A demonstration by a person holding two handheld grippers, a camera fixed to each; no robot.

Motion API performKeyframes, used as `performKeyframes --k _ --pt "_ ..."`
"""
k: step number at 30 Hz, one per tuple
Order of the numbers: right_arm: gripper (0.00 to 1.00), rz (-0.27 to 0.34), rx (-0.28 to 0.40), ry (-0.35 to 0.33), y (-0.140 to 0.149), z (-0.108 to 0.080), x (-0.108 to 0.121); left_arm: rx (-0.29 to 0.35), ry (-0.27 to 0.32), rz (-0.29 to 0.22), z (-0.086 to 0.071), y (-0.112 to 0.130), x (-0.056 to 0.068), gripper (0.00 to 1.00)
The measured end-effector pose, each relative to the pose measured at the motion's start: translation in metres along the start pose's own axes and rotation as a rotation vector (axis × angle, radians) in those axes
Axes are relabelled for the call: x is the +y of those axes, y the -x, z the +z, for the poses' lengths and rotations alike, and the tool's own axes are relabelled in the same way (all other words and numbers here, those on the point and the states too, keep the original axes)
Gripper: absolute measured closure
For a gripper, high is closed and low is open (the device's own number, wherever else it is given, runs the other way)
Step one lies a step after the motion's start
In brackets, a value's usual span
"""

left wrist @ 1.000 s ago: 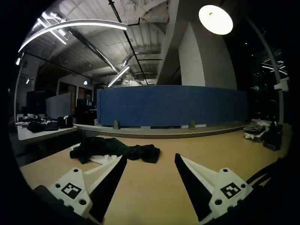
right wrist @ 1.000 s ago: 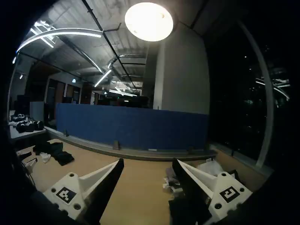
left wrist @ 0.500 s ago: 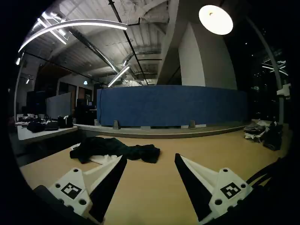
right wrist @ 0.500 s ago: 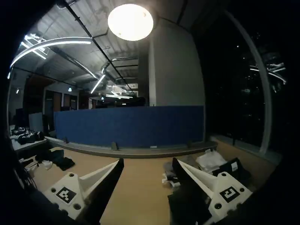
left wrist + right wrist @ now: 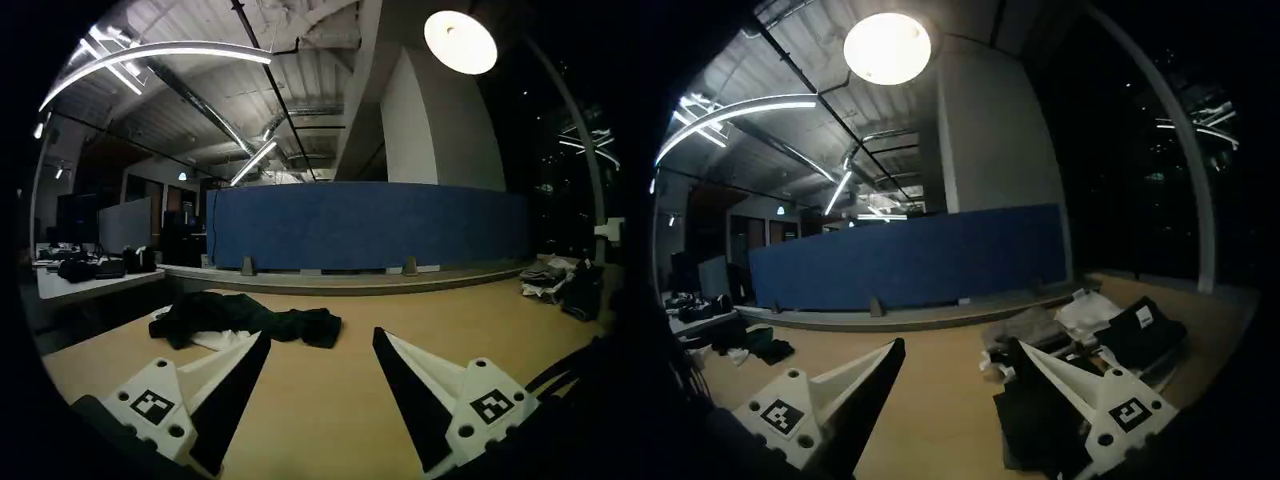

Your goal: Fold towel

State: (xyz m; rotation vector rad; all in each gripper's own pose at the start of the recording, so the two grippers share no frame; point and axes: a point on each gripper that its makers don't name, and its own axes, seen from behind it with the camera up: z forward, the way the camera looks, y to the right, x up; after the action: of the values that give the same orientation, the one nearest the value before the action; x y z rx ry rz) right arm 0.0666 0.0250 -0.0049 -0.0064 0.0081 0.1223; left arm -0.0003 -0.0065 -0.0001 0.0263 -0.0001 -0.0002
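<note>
Left tool (image 5: 320,332) and right tool (image 5: 956,341), both spread, empty; one dark crumpled towel (image 5: 244,314) on one table (image 5: 328,408).

On my feed a pale wooden table (image 5: 336,400) carries a crumpled dark towel (image 5: 248,318) lying over a white cloth (image 5: 210,341), and, in the right gripper view, a pile of folded cloths (image 5: 1088,310), grey, white and black.

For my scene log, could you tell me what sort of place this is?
Probably an open-plan office: a long blue divider, exposed ceiling ducts, and a cluttered desk beyond the wooden table.
</note>
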Motion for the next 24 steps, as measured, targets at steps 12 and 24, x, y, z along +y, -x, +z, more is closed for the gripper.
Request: performKeyframes --k 12,24 --pt "0.00 -0.011 -0.007 -0.029 0.043 0.003 -0.006 0.000 0.000 0.000 0.000 -0.001 0.000 0.05" --pt "0.00 -0.028 -0.007 -0.030 0.064 0.004 -0.006 0.000 0.000 0.000 0.000 0.000 0.000 0.05"
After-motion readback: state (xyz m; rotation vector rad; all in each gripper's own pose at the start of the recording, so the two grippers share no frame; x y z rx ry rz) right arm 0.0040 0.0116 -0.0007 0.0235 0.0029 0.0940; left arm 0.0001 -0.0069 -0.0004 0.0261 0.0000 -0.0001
